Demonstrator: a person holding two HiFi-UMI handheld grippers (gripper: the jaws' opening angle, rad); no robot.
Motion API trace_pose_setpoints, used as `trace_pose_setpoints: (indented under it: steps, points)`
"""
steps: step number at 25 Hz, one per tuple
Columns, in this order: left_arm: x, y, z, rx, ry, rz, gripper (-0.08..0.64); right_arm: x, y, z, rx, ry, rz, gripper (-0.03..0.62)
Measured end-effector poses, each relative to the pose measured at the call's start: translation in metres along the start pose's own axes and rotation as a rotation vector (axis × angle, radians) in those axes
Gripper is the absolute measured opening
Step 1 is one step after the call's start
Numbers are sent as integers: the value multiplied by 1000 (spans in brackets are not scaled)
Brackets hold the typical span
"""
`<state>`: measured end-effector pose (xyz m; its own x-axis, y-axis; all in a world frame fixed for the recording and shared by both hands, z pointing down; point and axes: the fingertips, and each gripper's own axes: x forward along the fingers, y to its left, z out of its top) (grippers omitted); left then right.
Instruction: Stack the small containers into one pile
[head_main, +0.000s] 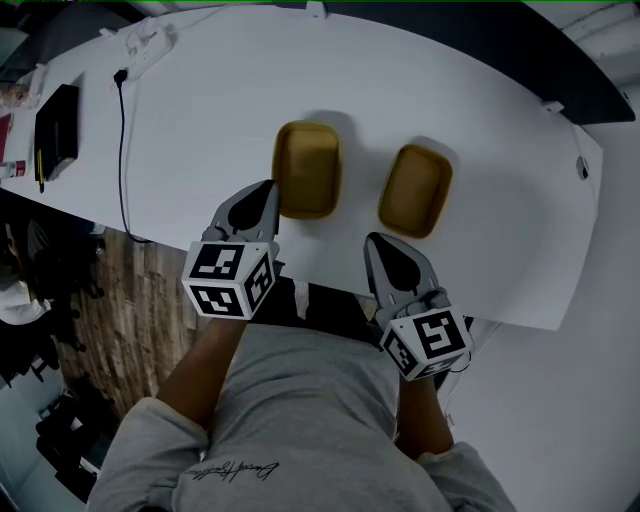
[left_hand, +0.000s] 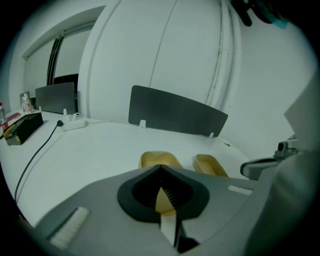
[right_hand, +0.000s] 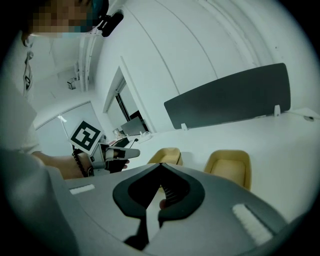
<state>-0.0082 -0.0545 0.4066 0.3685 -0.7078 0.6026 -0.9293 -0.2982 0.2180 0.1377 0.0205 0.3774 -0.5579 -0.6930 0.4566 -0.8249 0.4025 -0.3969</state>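
Observation:
Two small tan containers lie side by side on the white table (head_main: 200, 130): the left container (head_main: 307, 168) and the right container (head_main: 416, 190), both with the hollow side up and apart from each other. My left gripper (head_main: 270, 187) hovers just beside the left container's near left corner, jaws shut with nothing between them. My right gripper (head_main: 372, 240) hangs near the table's front edge, a little short of the right container, also shut and empty. The left gripper view shows its jaws (left_hand: 160, 167) meeting in front of the left container (left_hand: 159, 159).
A black box (head_main: 57, 130), a black cable (head_main: 122, 140) and a white power strip (head_main: 150, 45) lie at the table's far left. A dark divider panel (left_hand: 175, 112) stands along the far edge. Wooden floor (head_main: 110, 300) lies beyond the near edge.

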Motion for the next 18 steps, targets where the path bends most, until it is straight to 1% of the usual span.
trace_pose_setpoints:
  steps: [4, 10, 12, 15, 18]
  points:
    - [-16, -10, 3, 38, 6, -60, 3, -7, 6, 10, -5, -39, -41, 15]
    - [-35, -39, 12, 145, 13, -200, 2, -21, 8, 24, -16, -76, -136, 15]
    - [-39, -49, 14, 170, 8, -241, 2, -27, 4, 27, -15, -87, -171, 15]
    - [-40, -57, 16, 179, 7, -293, 2, -34, -2, 32, -15, -99, -222, 15]
    - [-38, -60, 16, 179, 8, -324, 2, -39, -11, 34, -29, -101, -263, 15]
